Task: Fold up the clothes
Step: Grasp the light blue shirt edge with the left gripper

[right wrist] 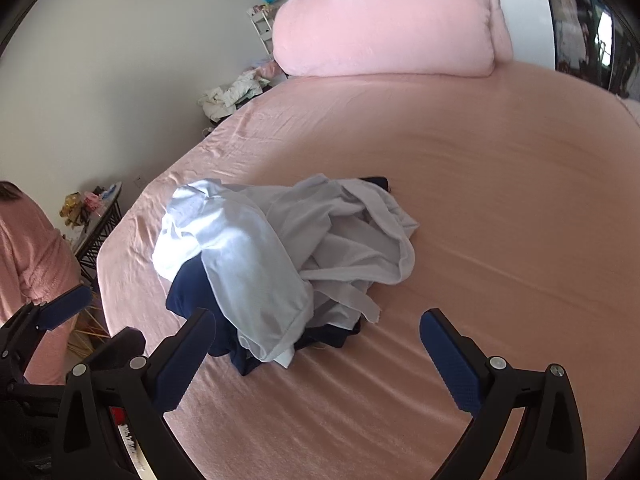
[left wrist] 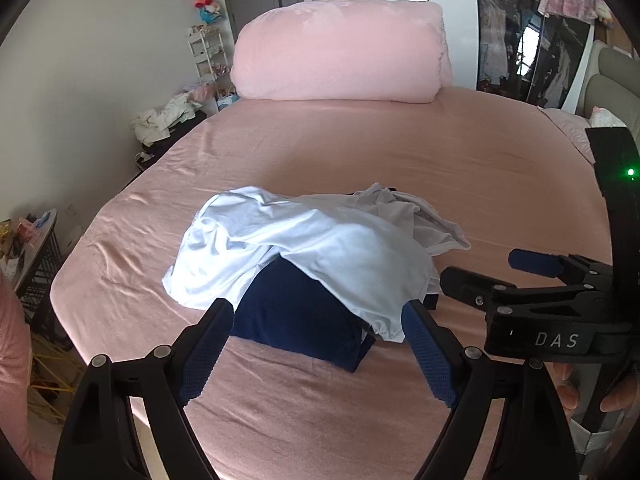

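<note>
Both tools, left [left wrist: 318, 344] and right [right wrist: 318, 354], hang open over the bed [left wrist: 500, 184]; grabbing the white shirt [left wrist: 304, 248] risks dragging the navy garment [left wrist: 296, 320] beneath along.

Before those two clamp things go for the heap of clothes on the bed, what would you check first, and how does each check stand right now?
1. Left gripper open and empty: ok, fingers spread wide with nothing between them.
2. Right gripper open and empty: ok, likewise spread.
3. White garment on top and reachable: ok, it drapes over the navy garment.
4. An edge or corner to grab: ok, a white hem hangs at the pile's near side.
5. Free room on the pink sheet to lay it flat: ok, wide bare sheet beyond the pile.
6. How many pieces are tangled in the pile: cannot tell, the folds hide it.
</note>
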